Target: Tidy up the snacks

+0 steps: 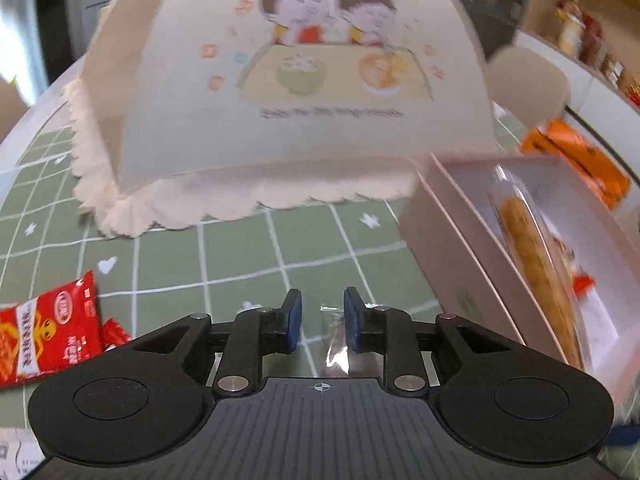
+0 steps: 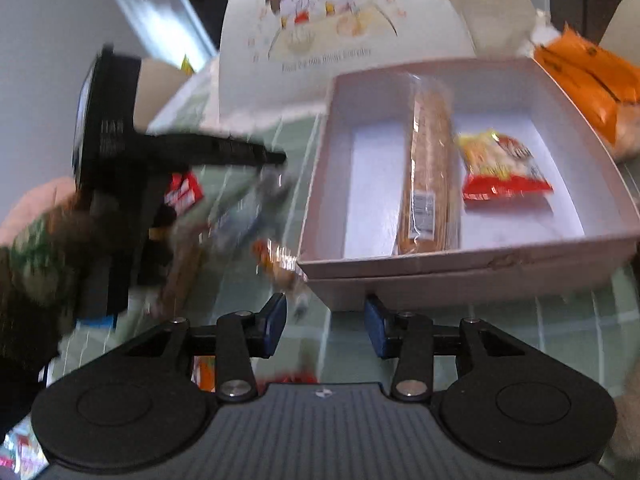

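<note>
A pale pink box point(image 2: 480, 264) stands open on the green checked table point(image 1: 240, 252). Inside it lie a long wrapped bread stick point(image 2: 430, 168) and a red and yellow snack packet point(image 2: 500, 168). My right gripper point(image 2: 326, 324) is open and holds nothing, just in front of the box's near left corner. My left gripper point(image 1: 322, 316) is open to the left of the box point(image 1: 440, 248). A small clear wrapper point(image 1: 334, 340) shows in its gap, and the pads stand apart from it. In the right wrist view, blurred clear-wrapped snacks point(image 2: 280, 264) lie left of the box.
A large dome food cover point(image 1: 300, 80) with a cartoon print stands behind the box. Red packets point(image 1: 48, 324) lie at the near left. Orange packets point(image 2: 580, 76) sit behind the box on the right. A patterned sleeve point(image 2: 36, 248) holds the left gripper. Shelves point(image 1: 592, 40) line the far right.
</note>
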`<state>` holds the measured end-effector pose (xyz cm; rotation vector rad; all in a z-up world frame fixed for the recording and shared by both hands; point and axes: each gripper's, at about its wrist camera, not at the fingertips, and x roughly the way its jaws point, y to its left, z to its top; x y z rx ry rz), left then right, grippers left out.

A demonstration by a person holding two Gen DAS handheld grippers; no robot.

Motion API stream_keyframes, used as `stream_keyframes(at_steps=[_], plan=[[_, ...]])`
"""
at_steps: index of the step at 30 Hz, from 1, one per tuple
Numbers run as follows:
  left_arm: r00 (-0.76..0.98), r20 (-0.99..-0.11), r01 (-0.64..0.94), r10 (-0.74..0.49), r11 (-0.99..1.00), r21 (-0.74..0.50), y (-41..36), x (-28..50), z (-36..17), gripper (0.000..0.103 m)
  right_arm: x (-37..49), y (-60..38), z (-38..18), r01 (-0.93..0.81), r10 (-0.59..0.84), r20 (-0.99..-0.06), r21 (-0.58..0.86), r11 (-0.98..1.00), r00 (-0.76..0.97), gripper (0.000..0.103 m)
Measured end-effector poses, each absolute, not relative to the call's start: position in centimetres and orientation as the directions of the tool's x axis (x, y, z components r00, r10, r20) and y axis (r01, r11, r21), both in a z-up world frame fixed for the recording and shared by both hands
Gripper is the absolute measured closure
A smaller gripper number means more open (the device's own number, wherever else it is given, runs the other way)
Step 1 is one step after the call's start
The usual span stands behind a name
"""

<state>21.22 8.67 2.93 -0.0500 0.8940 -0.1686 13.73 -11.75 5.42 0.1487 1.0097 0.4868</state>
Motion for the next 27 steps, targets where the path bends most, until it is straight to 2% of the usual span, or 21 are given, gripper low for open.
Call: stream_keyframes(at_steps=[2,4,9,10,11,12,13,15,21,27], plan=[[0.61,-0.773,0.179,-0.174,0.981,-0.079,8.2,20.4,2.8,0.076,14.1,-10.5,4.9,-0.34,0.467,-0.757,0.337,0.878,0.458,0.054],[0.596,-0.779,0.22,-0.193,0.973,-0.073,8.3,19.6,2.8,0.076,14.5,-8.9,3.9,-0.376,0.474,-0.756,0.321,0.869,0.451,0.054],[0.547,-0.788,0.243,-0.284,0.954,-0.175,10.1,16.5,2.8,0.077,14.5,-5.7,2.7,-0.469,0.472,-0.771,0.257,0.845,0.428,0.054],[0.542,-0.786,0.24,-0.298,0.951,-0.195,10.4,16.0,2.7,0.077,14.3,-5.3,2.6,-0.488,0.464,-0.772,0.231,0.841,0.435,0.056],[0.535,-0.783,0.234,-0.318,0.946,-0.224,10.8,15.4,2.7,0.077,14.1,-5.1,2.5,-0.503,0.457,-0.772,0.209,0.839,0.441,0.068],[0.527,-0.78,0.22,-0.336,0.941,-0.257,11.2,14.8,2.7,0.077,14.0,-5.0,2.5,-0.515,0.447,-0.779,0.189,0.836,0.44,0.075],[0.523,-0.775,0.201,-0.354,0.935,-0.291,11.7,14.2,2.8,0.077,13.7,-4.9,2.9,-0.522,0.43,-0.786,0.163,0.837,0.444,0.078],[0.54,-0.755,0.167,-0.372,0.926,-0.338,12.8,13.2,3.0,0.077,13.1,-5.5,3.2,-0.531,0.436,-0.794,0.172,0.829,0.423,0.079],[0.611,-0.725,0.033,-0.319,0.925,-0.38,15.5,10.4,3.7,0.079,8.7,-9.6,3.4,-0.53,0.404,-0.815,0.144,0.835,0.416,0.079],[0.622,-0.718,0.054,-0.313,0.932,-0.359,13.9,8.3,4.6,0.079,6.3,-15.1,3.7,-0.399,0.326,-0.825,0.135,0.907,0.462,0.079]])
